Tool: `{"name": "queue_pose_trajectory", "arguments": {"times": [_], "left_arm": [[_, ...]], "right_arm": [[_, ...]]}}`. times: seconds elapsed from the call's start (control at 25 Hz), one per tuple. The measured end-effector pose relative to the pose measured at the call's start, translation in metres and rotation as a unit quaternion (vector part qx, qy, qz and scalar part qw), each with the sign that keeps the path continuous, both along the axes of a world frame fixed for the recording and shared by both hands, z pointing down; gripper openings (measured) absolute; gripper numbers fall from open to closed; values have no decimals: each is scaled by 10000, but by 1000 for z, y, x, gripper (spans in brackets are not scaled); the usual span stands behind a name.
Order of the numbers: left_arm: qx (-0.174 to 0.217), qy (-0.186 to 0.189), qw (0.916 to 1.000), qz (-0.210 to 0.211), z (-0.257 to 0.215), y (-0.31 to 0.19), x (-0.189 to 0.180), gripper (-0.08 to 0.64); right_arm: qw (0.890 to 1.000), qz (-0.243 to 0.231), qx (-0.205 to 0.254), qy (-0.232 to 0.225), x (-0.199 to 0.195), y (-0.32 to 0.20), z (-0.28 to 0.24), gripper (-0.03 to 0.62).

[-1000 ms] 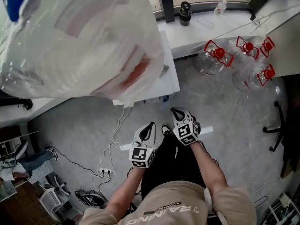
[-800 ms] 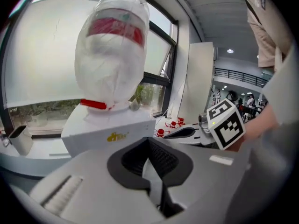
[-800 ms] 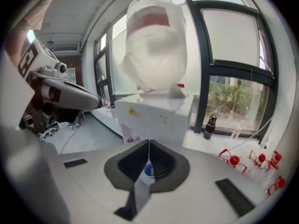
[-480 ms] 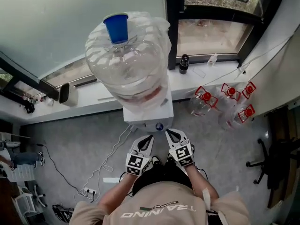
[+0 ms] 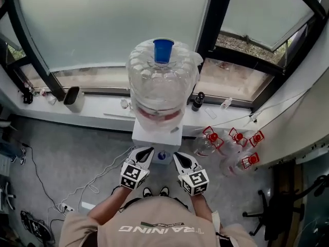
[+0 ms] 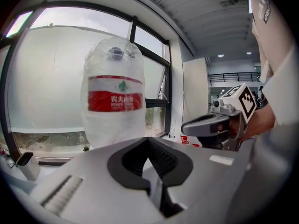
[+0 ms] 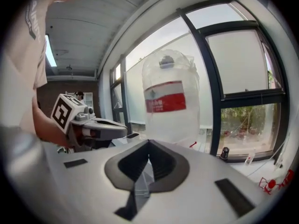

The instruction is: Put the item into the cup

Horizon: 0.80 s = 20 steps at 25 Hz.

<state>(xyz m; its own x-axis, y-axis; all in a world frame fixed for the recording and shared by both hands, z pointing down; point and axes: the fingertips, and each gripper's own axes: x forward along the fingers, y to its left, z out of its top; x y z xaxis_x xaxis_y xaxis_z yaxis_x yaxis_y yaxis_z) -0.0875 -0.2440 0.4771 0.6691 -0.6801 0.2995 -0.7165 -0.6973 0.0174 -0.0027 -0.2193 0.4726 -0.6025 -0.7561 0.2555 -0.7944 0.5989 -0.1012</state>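
Cup (image 5: pixel 163 50) atop jug (image 5: pixel 162 89) now farther off vs prev.

Tall water bottle (image 5: pixel 162 94), blue cup (image 5: pixel 163 50) atop, ahead

A large water jug (image 5: pixel 160 89) stands on a white dispenser (image 5: pixel 153 138), with red-capped jugs (image 5: pixel 203 147) on the floor beside it.
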Motion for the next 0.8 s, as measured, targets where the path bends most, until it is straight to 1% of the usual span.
{"name": "queue_pose_trajectory", "arguments": {"times": [0.08,0.12,0.24,0.32,0.44,0.64,0.8], "left_arm": [[72,135,9998,-121,-15,-3,-6,8],[104,211,9996,-168,-20,-5,-8,8],[246,431,9983,-315,-38,-11,-14,8],[351,528,9971,-418,-51,-16,-17,8],[456,540,9965,-455,-62,-16,-20,8],[748,449,9951,-465,-84,-16,-26,8],[718,461,9952,-484,-85,-12,-32,8]], "right_arm": [[9999,-151,1,-27,-2,4,-11,11],[9998,-208,49,33,-2,5,-16,11],[9988,-270,325,250,-4,3,-33,11],[9981,-199,544,201,-3,0,-46,11],[9967,-101,798,122,-2,-3,-63,11],[9925,-317,1156,236,-18,0,-79,11],[9908,-332,1305,156,-25,2,-89,11]]}}
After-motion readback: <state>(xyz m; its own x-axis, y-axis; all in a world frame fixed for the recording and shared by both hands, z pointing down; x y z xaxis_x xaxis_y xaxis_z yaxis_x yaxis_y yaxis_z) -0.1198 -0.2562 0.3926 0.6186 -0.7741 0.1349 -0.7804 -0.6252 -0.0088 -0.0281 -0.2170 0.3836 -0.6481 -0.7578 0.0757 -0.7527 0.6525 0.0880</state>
